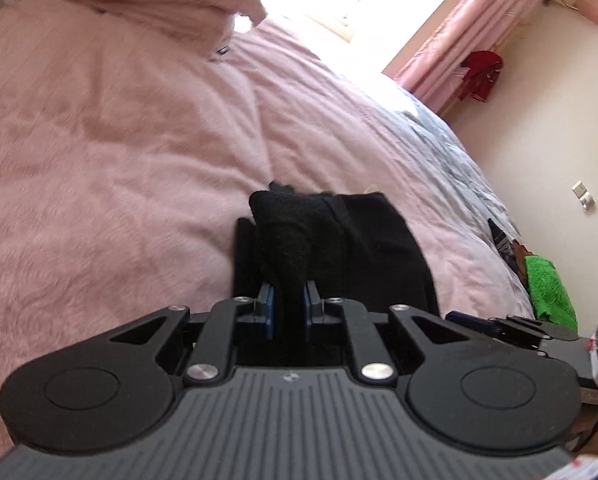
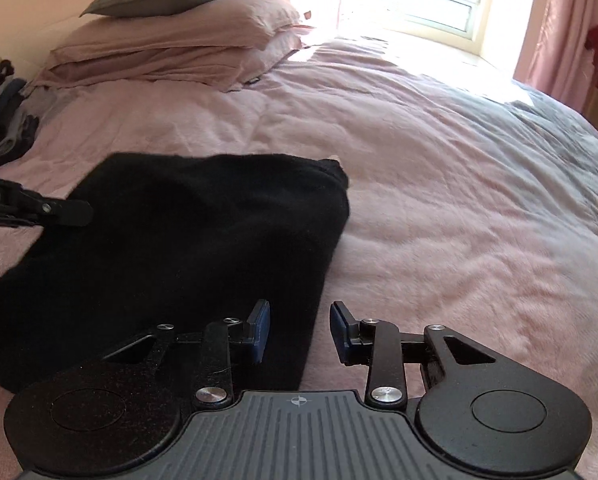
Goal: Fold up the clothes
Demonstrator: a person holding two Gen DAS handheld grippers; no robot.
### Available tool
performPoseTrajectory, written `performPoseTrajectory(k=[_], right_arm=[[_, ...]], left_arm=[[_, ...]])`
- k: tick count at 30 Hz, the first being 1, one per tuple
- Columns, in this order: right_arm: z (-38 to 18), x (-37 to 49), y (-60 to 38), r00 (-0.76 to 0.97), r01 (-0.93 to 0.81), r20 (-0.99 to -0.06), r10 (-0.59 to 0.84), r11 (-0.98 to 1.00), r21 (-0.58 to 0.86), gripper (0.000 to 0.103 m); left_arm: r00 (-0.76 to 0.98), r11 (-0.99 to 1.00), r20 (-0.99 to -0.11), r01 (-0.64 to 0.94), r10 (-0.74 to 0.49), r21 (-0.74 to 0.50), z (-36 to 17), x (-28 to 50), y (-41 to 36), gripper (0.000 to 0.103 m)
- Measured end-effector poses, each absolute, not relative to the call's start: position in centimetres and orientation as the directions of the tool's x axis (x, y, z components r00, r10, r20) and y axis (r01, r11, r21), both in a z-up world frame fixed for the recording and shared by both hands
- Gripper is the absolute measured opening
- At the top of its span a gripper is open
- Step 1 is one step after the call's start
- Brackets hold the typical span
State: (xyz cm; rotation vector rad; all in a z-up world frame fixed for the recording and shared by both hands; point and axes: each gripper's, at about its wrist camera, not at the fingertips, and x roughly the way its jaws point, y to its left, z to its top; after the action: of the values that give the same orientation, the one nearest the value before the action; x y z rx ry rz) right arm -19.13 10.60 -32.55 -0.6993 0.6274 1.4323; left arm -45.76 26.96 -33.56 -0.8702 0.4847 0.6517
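Right now I am watching the black garment (image 2: 187,240) lying partly folded on the pink bed cover (image 2: 439,200), near the bed's near edge and well short of the pillows (image 2: 179,40). On the left wrist view, the left gripper (image 1: 290,304) is clamping a bunched ridge of that black cloth between its blue fingers (image 1: 267,300). On the right wrist view, the right gripper (image 2: 299,332) is standing with its fingers (image 2: 261,332) apart and nothing between them, straddling the garment's near right edge with the bed cover showing through the gap.

I am judging the fabric as soft, knitted and fairly light; it is sagging and bunching wherever it is pinched, so it will not be holding any shape by itself. It looks fuzzy rather than slippery, so a pinch should be gripping well. I am thinking the best hold for the free gripper is the near right corner, taking all layers together so the fold is not sliding apart when lifted.
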Motion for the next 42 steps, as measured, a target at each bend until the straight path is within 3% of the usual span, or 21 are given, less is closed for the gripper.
performPoseTrajectory(k=[4, 10, 13, 17, 19, 22, 25, 28, 29, 30, 31, 32, 34, 36, 38, 40, 42], right_arm=[[-33.3, -19.6, 10.5, 0.058, -0.998, -0.733, 0.677, 0.01, -0.069, 0.032], [-32.9, -17.0, 8.6, -0.028, -0.995, -0.691, 0.722, 0.049, 0.092, 0.032], [-32.3, -15.0, 6.3, -0.092, -0.972, -0.658, 0.747, 0.075, 0.222, 0.033], [-31.3, -13.2, 1.8, -0.146, -0.947, -0.623, 0.768, 0.074, 0.313, 0.033], [-30.9, -13.0, -0.6, -0.179, -0.94, -0.601, 0.779, 0.045, 0.338, 0.034], [-30.3, -13.7, -3.4, -0.226, -0.946, -0.564, 0.794, -0.042, 0.321, 0.035], [-30.6, -16.3, -4.7, -0.252, -0.965, -0.567, 0.784, -0.16, 0.208, 0.049], [-31.5, -19.4, -4.5, -0.188, -0.975, -0.59, 0.785, -0.224, 0.012, 0.052], [-32.1, -20.6, -4.0, -0.147, -0.968, -0.595, 0.79, -0.237, -0.076, 0.05], [-32.6, -21.3, -3.6, -0.114, -0.96, -0.593, 0.797, -0.242, -0.141, 0.038], [-32.9, -21.8, -3.2, -0.099, -0.952, -0.588, 0.803, -0.249, -0.179, 0.006], [-32.8, -22.1, -3.2, -0.095, -0.951, -0.558, 0.824, -0.241, -0.195, 0.005], [-32.4, -22.8, -4.2, -0.065, -0.935, -0.494, 0.867, -0.225, -0.273, 0.005], [-33.5, -23.1, -3.9, -0.053, -0.923, -0.539, 0.841, -0.247, -0.295, 0.005], [-35.0, -23.0, -3.2, -0.026, -0.928, -0.605, 0.796, -0.245, -0.282, 0.006], [-34.9, -22.7, -3.1, -0.024, -0.937, -0.634, 0.773, -0.238, -0.254, 0.006], [-34.3, -21.8, -3.1, -0.058, -0.954, -0.658, 0.751, -0.236, -0.185, 0.015]], left_arm=[[0.742, 0.464, -0.578, -0.667, 0.341, -0.582, -34.8, -47.2, 26.7, 0.011], [0.731, 0.462, -0.591, -0.678, 0.341, -0.572, -35.3, -46.6, 27.6, 0.012], [0.691, 0.44, -0.617, -0.719, 0.376, -0.538, -34.6, -47.2, 26.8, 0.026], [0.641, 0.355, -0.618, -0.767, 0.456, -0.534, -32.3, -51.1, 23.5, 0.028], [0.651, 0.343, -0.601, -0.757, 0.464, -0.556, -31.0, -53.1, 20.7, 0.036], [0.696, 0.302, -0.572, -0.711, 0.435, -0.635, -30.7, -55.0, 17.0, 0.05], [0.726, 0.241, -0.564, -0.674, 0.394, -0.698, -32.2, -54.9, 15.6, 0.055], [0.72, 0.176, -0.578, -0.672, 0.384, -0.72, -34.2, -53.9, 16.0, 0.053], [0.717, 0.17, -0.577, -0.673, 0.391, -0.72, -34.4, -53.5, 16.3, 0.047], [0.71, 0.182, -0.576, -0.68, 0.405, -0.71, -34.5, -53.0, 16.5, 0.026], [0.712, 0.21, -0.565, -0.681, 0.417, -0.702, -34.2, -52.7, 16.7, 0.013], [0.717, 0.249, -0.538, -0.675, 0.443, -0.694, -33.6, -52.5, 16.6, 0.008], [0.711, 0.348, -0.477, -0.683, 0.517, -0.642, -32.2, -52.4, 15.6, 0.008], [0.676, 0.372, -0.499, -0.726, 0.543, -0.578, -32.9, -52.1, 14.9, 0.009], [0.647, 0.271, -0.59, -0.751, 0.483, -0.601, -35.9, -51.9, 14.9, 0.012], [0.652, 0.209, -0.565, -0.728, 0.506, -0.653, -36.5, -52.6, 14.1, 0.016], [0.66, 0.135, -0.552, -0.695, 0.509, -0.707, -35.7, -53.1, 13.3, 0.024]])
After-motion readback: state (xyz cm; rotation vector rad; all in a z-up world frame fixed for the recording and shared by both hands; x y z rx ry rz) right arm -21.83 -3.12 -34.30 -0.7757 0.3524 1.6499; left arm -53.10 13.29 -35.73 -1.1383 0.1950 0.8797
